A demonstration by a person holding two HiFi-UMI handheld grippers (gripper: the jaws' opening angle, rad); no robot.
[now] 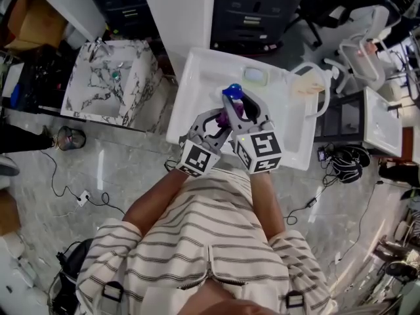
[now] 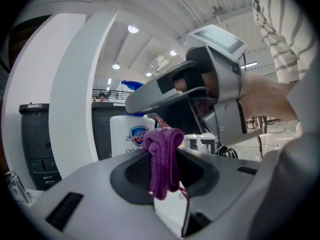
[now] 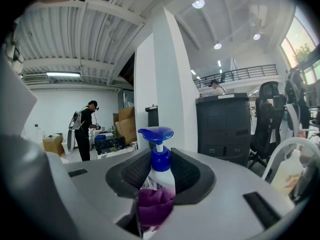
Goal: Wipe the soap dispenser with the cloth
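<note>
— Where can a hand get into the white rectangular basin [image 1: 186, 90]?
— Over its left half, up to the far left corner, which is bare. The middle is blocked: the white soap dispenser with the blue pump [image 1: 233, 92] is clamped in the right gripper [image 1: 244, 107], and the left gripper [image 1: 222, 120], pinching the purple knitted cloth [image 2: 162, 159], crowds in just beside it.
— And the far edge?
— A pale green oval dish [image 1: 256, 76] lies there, and a white curved pipe [image 1: 319, 84] arches over the far right corner. A broad white pillar [image 1: 178, 18] rises behind the far left corner.
</note>
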